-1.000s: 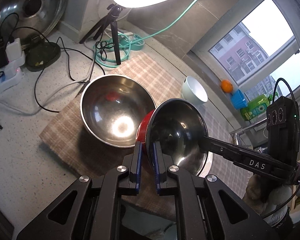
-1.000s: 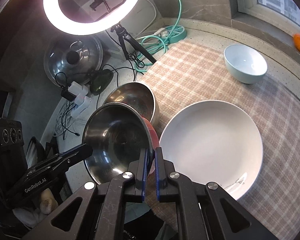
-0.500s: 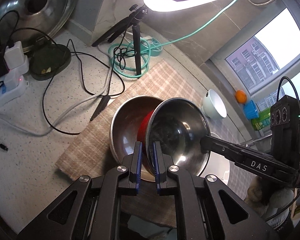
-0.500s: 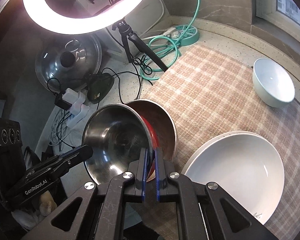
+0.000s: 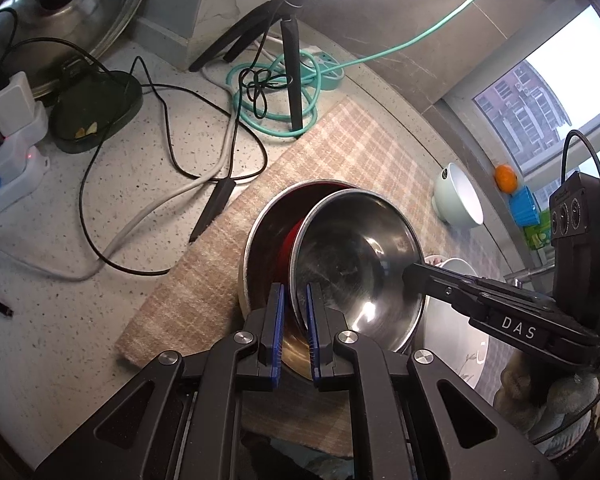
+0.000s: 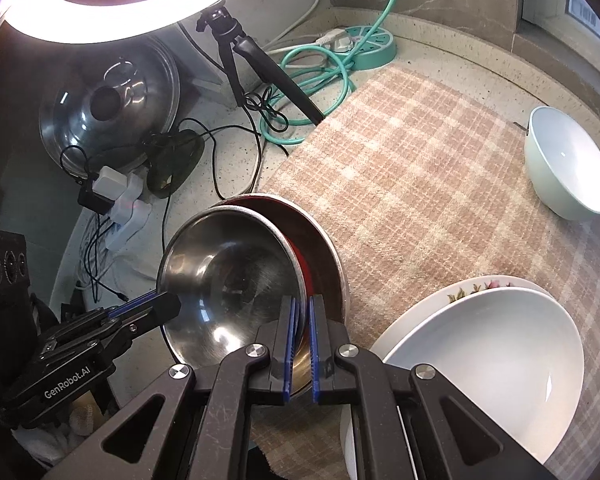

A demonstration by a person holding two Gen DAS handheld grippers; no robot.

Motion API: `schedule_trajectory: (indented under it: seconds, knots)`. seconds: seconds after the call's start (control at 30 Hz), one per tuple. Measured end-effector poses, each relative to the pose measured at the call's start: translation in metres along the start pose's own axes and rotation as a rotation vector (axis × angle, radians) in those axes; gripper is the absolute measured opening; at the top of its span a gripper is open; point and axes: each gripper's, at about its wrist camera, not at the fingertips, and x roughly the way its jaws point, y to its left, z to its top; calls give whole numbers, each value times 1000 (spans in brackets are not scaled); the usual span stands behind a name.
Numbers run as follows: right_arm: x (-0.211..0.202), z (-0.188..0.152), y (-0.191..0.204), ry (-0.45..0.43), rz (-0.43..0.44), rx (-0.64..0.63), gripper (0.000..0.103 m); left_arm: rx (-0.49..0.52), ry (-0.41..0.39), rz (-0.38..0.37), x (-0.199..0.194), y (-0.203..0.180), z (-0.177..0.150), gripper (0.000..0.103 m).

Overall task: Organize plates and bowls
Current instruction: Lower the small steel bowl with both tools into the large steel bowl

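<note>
Both grippers hold one steel bowl with a red outside by opposite rims. My left gripper is shut on its near rim; my right gripper is shut on its other rim. The held bowl is tilted and sits partly inside a larger steel bowl, which rests on the checked mat. A white deep plate lies on a flowered plate at the right. A pale green bowl stands far right.
A ring light tripod and a coiled teal cable with power strip stand at the mat's far edge. Black cables, chargers and a steel lid crowd the counter at left. An orange sits on the window sill.
Both grippers carried the red-backed steel bowl left, from beside the white plate to over the larger steel bowl, and lowered it partly into it.
</note>
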Motion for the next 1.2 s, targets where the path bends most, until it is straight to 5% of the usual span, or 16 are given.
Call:
schedule_trajectory:
  seconds: [0.73,1.2]
  knots:
    - [16,2,2,48,-16,-22,8,13,29,38,9,2,1,9]
    - [-2,3,3,-10,-33,-31,10,24,-16,27,-6,0,6,9]
